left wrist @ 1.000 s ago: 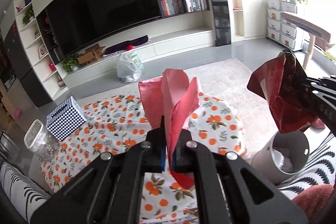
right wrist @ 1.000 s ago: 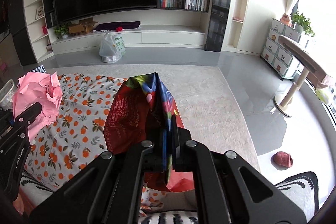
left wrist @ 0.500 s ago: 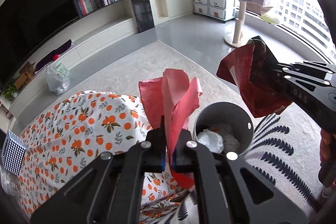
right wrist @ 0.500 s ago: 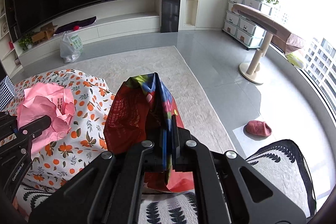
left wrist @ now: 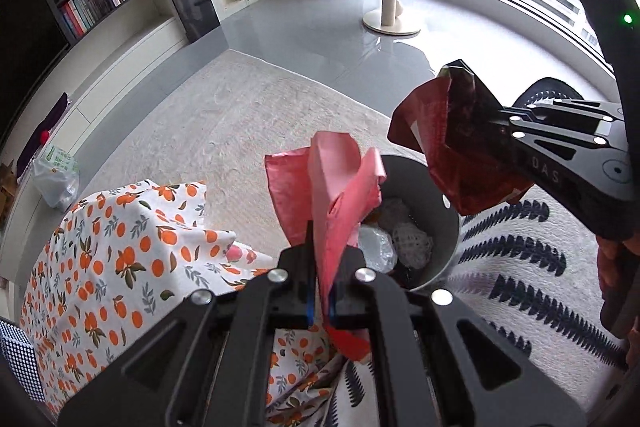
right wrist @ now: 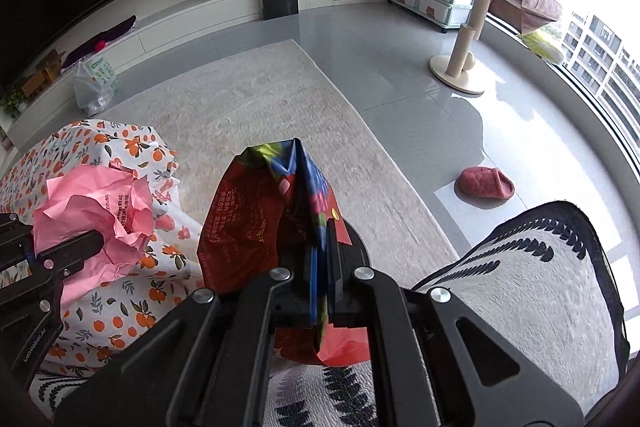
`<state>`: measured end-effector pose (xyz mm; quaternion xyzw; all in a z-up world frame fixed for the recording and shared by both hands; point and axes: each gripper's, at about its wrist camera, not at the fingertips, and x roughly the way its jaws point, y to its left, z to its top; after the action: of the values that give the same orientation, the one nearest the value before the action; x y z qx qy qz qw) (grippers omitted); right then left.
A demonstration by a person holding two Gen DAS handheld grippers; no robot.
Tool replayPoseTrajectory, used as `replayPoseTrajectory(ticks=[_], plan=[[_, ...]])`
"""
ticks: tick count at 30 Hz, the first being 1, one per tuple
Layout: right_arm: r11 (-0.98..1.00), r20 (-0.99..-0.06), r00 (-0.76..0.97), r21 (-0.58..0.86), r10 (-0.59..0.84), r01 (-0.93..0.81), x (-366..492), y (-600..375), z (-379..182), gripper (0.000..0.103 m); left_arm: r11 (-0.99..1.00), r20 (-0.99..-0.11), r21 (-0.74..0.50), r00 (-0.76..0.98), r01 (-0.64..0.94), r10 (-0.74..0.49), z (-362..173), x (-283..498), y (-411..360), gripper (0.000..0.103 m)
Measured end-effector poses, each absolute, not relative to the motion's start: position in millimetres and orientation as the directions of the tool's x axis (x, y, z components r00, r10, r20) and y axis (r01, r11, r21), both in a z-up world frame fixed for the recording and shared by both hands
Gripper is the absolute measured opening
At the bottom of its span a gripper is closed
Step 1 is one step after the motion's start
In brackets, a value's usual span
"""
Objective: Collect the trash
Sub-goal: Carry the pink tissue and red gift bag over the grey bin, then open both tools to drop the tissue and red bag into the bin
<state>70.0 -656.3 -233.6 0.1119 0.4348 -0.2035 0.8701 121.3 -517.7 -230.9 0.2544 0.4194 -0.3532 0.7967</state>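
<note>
My left claw [left wrist: 322, 279] is pinching a crumpled pink paper [left wrist: 328, 195], which hangs over the near rim of the grey bin [left wrist: 448, 227] beside the orange-print cloth [left wrist: 120, 259]. My right claw [right wrist: 322, 279] is clamped on a red snack bag [right wrist: 256, 227] (blue and green print on its far side), held up in the air just past the bin's far edge. White trash [left wrist: 412, 243] already lies inside the bin.
</note>
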Motion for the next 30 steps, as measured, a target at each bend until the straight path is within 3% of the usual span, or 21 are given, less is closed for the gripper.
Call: replayPoseTrajectory(ticks=[17, 20, 22, 24, 30], plan=[[0.896, -0.861, 0.460, 0.010, -0.218, 0.444, 101, -658, -276, 0.007, 0.619, -0.895, 0.042, 0.305, 0.784, -0.325, -276, 152, -529, 0.005], [0.895, -0.866, 0.462, 0.039, -0.192, 0.444, 101, -660, -279, 0.020, 0.615, -0.896, 0.035, 0.297, 0.788, -0.329, -279, 152, -533, 0.005], [0.889, -0.864, 0.464, 0.044, -0.196, 0.456, 99, -662, -279, 0.035, 0.611, -0.897, 0.035, 0.295, 0.790, -0.329, -280, 152, -535, 0.005], [0.883, -0.859, 0.467, 0.041, -0.208, 0.468, 97, -665, -278, 0.041, 0.608, -0.898, 0.034, 0.291, 0.793, -0.330, -281, 151, -538, 0.005], [0.872, -0.851, 0.473, 0.037, -0.229, 0.489, 93, -671, -274, 0.041, 0.585, -0.901, 0.032, 0.276, 0.811, -0.335, -284, 146, -550, 0.005]])
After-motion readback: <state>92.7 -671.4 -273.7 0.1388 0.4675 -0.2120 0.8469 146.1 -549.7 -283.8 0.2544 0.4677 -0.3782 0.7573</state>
